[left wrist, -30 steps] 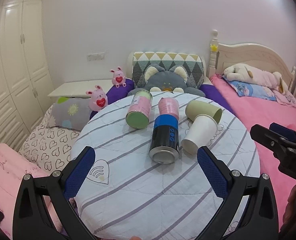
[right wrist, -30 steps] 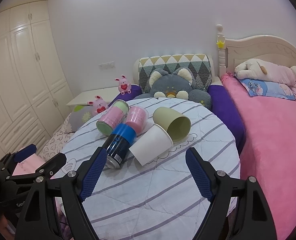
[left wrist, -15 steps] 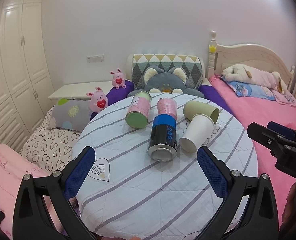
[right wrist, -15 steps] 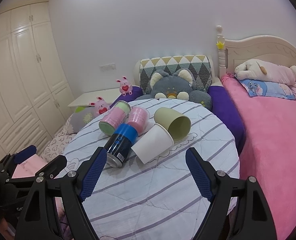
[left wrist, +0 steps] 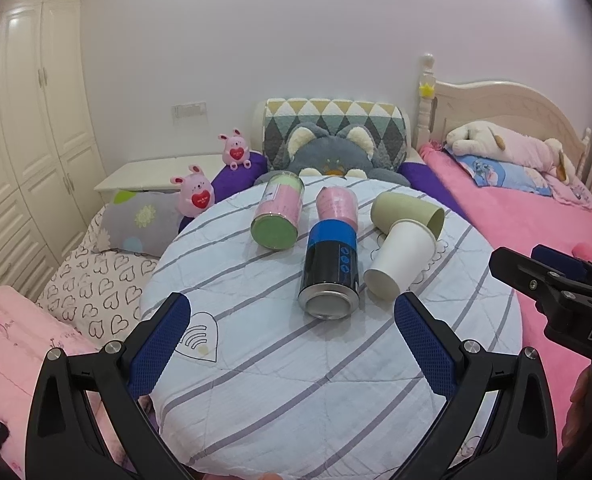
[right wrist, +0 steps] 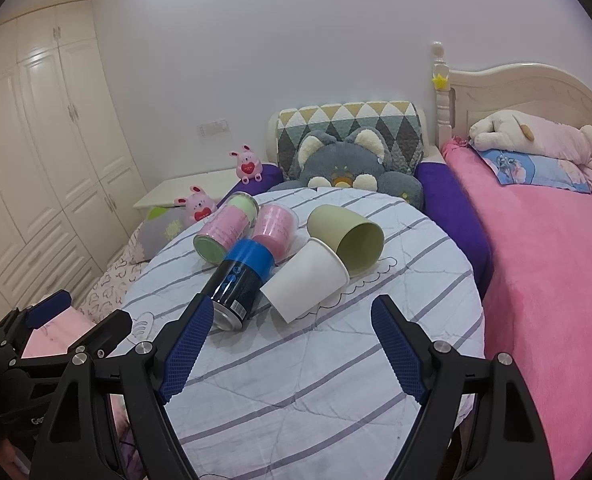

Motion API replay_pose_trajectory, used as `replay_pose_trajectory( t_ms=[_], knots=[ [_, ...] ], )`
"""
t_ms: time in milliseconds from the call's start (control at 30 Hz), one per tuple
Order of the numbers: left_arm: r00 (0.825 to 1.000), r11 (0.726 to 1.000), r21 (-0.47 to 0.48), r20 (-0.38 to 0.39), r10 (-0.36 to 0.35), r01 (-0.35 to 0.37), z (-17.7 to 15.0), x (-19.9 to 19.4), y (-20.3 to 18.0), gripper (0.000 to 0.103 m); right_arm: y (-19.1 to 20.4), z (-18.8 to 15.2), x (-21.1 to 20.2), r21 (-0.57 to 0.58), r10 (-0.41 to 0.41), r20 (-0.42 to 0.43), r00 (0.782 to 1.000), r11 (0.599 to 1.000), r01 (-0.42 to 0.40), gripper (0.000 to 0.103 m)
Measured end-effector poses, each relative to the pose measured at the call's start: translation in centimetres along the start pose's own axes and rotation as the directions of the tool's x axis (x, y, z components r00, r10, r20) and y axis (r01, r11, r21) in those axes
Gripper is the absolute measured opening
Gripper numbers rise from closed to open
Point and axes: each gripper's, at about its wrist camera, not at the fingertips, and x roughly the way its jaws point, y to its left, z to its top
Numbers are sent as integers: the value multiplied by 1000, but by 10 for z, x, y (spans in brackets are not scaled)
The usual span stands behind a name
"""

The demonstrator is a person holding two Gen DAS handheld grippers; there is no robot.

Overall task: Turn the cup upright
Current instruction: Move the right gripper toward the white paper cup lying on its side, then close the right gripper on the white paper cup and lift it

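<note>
Blue-black can (left wrist: 329,270), pink canisters (left wrist: 281,216), grey plush cat (left wrist: 331,155), striped tablecloth (left wrist: 296,376)
</note>
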Motion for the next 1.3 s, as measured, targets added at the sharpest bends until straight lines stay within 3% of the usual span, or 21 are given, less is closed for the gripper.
replay_pose_trajectory(
  t_ms=[467, 867, 1133, 1300],
  knots=[
    [996, 1000, 2, -88, -2, 2, 4, 59, 11, 103, -3, 3, 55, 61, -18, -112, 994, 998, 25, 82],
    [994, 1000, 21, -109, -16, 18, 17, 100, 9, 103, -13, 12, 106, 158, -35, -215, 976, 985, 71, 82],
    [989, 998, 53, -146, -34, 42, 17, 121, 5, 103, -32, 16, 147, 342, 25, -301, 953, 936, 83, 82],
    [986, 997, 62, -162, -35, 46, 14, 129, 6, 103, -34, 12, 172, 381, 71, -341, 937, 922, 69, 82]
  ],
)
